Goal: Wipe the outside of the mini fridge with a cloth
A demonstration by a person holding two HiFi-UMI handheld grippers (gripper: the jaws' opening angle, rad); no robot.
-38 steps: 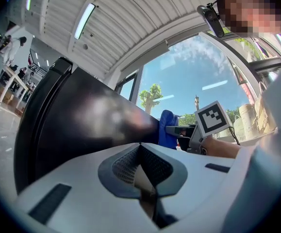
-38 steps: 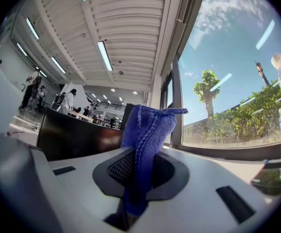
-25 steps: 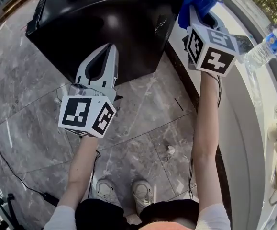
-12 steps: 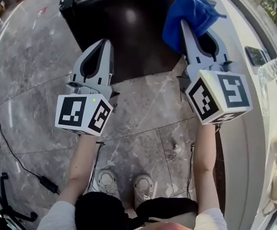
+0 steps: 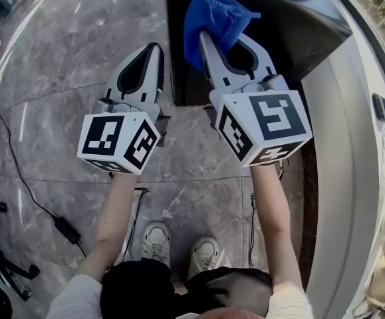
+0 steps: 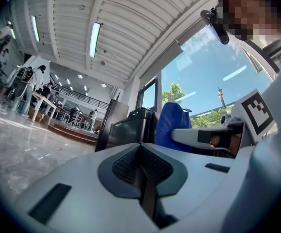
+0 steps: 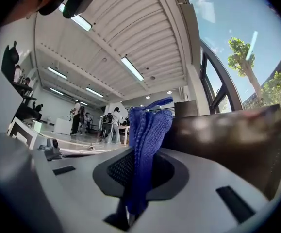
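The right gripper (image 5: 205, 40) is clamped on a blue microfibre cloth (image 5: 215, 18), which bunches above the jaw tips, over the near edge of the black mini fridge (image 5: 298, 25). The left gripper (image 5: 155, 50) is closed with nothing in it, hanging just beside the fridge over the marble floor (image 5: 59, 78). The cloth looks soft, light and floppy (it folds over itself), so pinching it low in the bundle seems apt, leaving a loose pad to press on the glossy, rigid panels.
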